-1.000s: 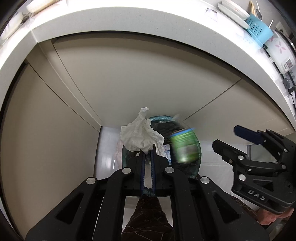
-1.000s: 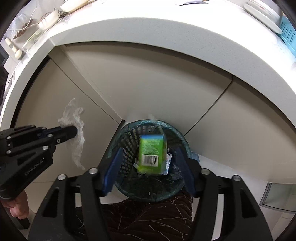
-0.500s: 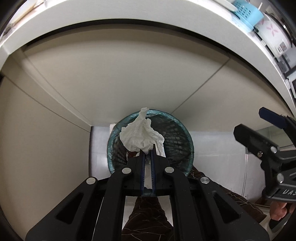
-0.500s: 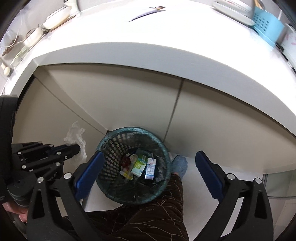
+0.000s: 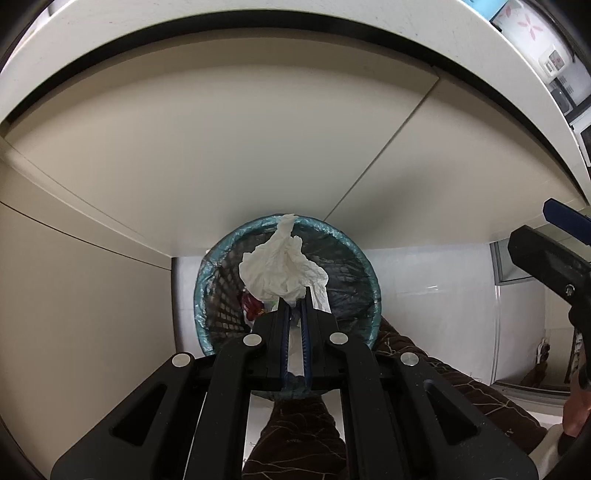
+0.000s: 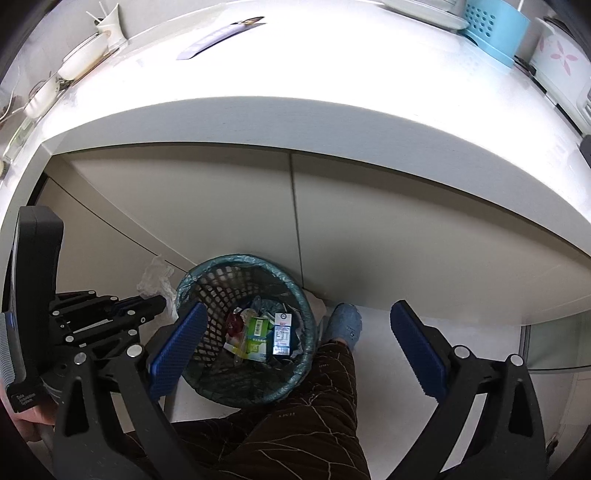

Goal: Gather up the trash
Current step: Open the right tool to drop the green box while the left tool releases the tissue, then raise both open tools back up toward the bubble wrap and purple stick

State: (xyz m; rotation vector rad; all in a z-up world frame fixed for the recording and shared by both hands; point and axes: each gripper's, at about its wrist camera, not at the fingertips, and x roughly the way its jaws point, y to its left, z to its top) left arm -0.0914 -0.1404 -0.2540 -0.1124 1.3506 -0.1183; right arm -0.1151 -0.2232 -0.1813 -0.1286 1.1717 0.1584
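My left gripper [image 5: 294, 301] is shut on a crumpled white tissue [image 5: 279, 271] and holds it over the teal mesh trash bin [image 5: 354, 251] on the floor. In the right wrist view the left gripper [image 6: 159, 304] sits at the bin's left rim with the tissue [image 6: 155, 277] at its tip. My right gripper [image 6: 295, 325] is open and empty, raised above the bin [image 6: 207, 280]. A green carton [image 6: 256, 334] and a small white and blue carton [image 6: 282, 334] lie inside the bin with other wrappers.
The bin stands against beige cabinet doors [image 6: 369, 229] under a white countertop [image 6: 295, 74]. The counter carries a blue basket [image 6: 495, 33], dishes and a paper slip [image 6: 218, 37]. The person's leg in dark trousers [image 6: 314, 406] and a blue slipper [image 6: 345, 325] are beside the bin.
The green carton left my right gripper and fell into the bin. The right gripper rose and drew back. The left gripper moved with the tissue over the bin.
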